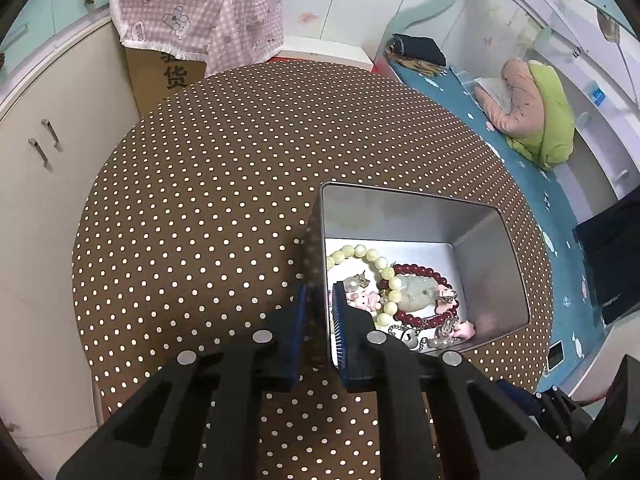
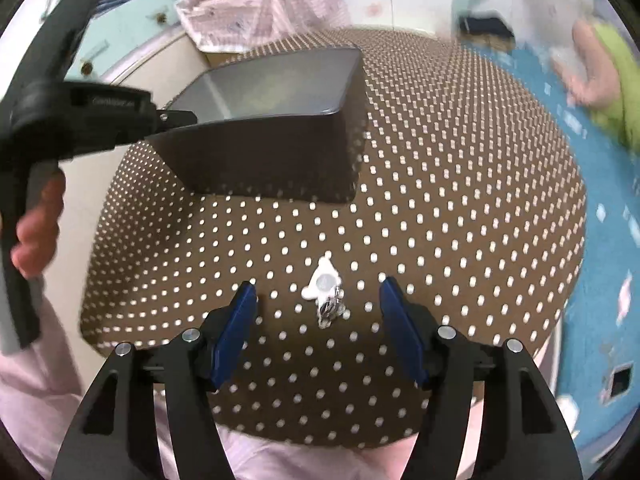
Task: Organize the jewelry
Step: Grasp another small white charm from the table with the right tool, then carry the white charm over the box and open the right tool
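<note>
A grey metal tin (image 1: 488,280) sits on the brown polka-dot table (image 1: 224,184). It holds a pale green bead bracelet (image 1: 360,254), a dark red bead bracelet (image 1: 424,272), a jade pendant (image 1: 416,290), pink charms and a chain. My left gripper (image 1: 320,300) is shut on the tin's left wall, one finger inside, one outside. In the right wrist view the tin (image 2: 272,160) is at upper left with the left gripper (image 2: 168,118) clamped on its rim. My right gripper (image 2: 318,300) is open around a small white charm with a silver clasp (image 2: 325,290) lying on the table.
A cardboard box under a pink checked cloth (image 1: 196,12) stands behind the table. A cream cabinet (image 1: 44,148) is at the left. A bed with a blue sheet (image 1: 516,152) and green and pink bedding runs along the right.
</note>
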Action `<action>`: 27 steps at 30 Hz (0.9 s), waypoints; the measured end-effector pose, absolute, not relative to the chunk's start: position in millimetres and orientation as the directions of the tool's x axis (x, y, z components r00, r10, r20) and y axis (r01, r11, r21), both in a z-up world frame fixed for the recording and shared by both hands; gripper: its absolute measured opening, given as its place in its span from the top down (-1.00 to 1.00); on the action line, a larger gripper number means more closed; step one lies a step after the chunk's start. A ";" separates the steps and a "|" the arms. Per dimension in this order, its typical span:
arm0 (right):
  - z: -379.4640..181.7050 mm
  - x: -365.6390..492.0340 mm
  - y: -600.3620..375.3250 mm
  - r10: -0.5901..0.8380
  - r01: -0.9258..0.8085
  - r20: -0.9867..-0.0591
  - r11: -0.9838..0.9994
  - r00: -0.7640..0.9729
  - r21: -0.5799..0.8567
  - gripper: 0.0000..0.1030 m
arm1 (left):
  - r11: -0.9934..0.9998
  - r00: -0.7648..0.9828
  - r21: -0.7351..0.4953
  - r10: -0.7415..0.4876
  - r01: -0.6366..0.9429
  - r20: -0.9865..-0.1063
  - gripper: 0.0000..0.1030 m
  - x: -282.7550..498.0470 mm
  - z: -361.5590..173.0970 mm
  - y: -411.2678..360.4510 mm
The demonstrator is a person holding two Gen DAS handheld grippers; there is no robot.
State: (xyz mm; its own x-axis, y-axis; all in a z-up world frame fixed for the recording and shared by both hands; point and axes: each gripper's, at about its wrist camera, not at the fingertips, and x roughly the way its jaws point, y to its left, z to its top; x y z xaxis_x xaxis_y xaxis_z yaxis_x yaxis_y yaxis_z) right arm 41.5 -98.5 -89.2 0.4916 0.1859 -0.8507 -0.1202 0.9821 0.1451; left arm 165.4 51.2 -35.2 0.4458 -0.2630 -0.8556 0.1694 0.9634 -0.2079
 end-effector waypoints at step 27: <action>5.1 102.8 -101.5 0.152 -0.092 -0.665 0.988 0.732 0.126 0.73 | 0.965 0.447 -0.199 -0.256 0.170 -0.857 0.82 161.5 -33.2 50.0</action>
State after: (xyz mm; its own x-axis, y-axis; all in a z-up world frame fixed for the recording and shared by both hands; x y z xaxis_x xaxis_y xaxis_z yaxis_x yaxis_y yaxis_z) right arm 102.8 -101.5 5.1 0.7315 0.1523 -0.6646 -0.0916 0.9879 0.1255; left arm 161.5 50.0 -33.2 0.4474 -0.2561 -0.8569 0.1704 0.9650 -0.1994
